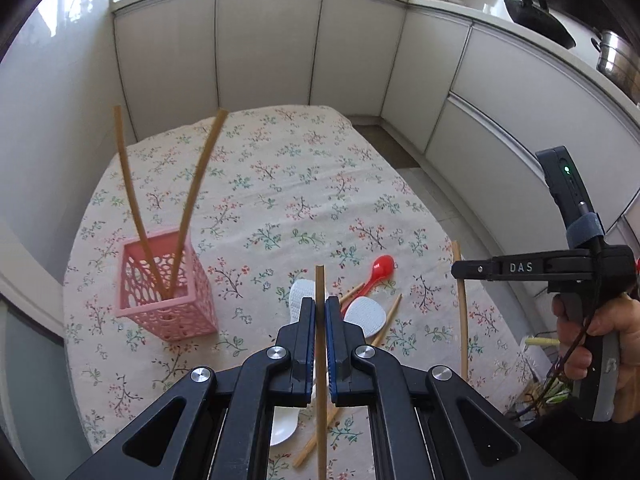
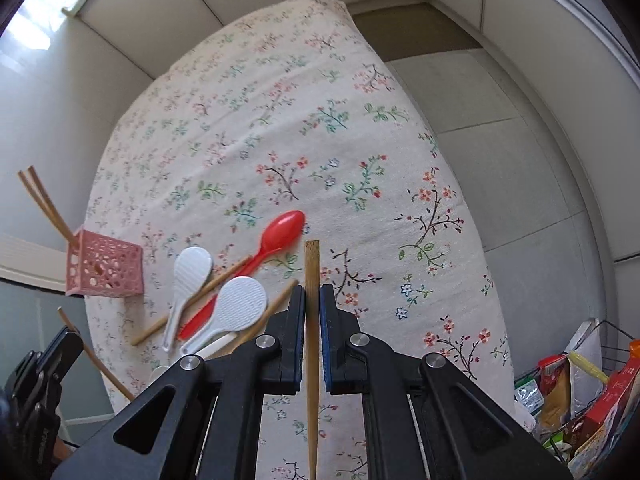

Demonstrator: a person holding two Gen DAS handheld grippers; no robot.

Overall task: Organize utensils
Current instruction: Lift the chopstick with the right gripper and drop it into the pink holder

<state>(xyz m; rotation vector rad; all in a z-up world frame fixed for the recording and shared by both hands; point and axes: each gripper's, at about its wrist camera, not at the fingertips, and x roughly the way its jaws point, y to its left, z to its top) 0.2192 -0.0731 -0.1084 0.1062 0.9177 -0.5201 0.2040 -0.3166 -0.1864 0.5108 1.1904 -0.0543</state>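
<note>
My left gripper (image 1: 320, 307) is shut on a wooden chopstick (image 1: 319, 284) that stands upright above the floral tablecloth (image 1: 280, 184). A pink mesh basket (image 1: 168, 300) to its left holds two chopsticks (image 1: 192, 200). Under the gripper lie a red spoon (image 1: 378, 270), white rice paddles (image 1: 366, 316) and loose chopsticks. My right gripper (image 2: 312, 296) is shut on another chopstick (image 2: 312, 264), lifted off the cloth. To its left lie the red spoon (image 2: 280, 232), two white paddles (image 2: 242, 300) and loose chopsticks (image 2: 192, 300). The pink basket (image 2: 106, 270) stands at the far left.
White cabinets (image 1: 264, 48) curve around the table's far side and right. A wok (image 1: 536, 20) and a steel pot (image 1: 620, 60) sit on the counter. A wire rack of packets (image 2: 580, 392) stands beside the table's right edge. A hand (image 1: 592, 340) holds the right gripper's handle.
</note>
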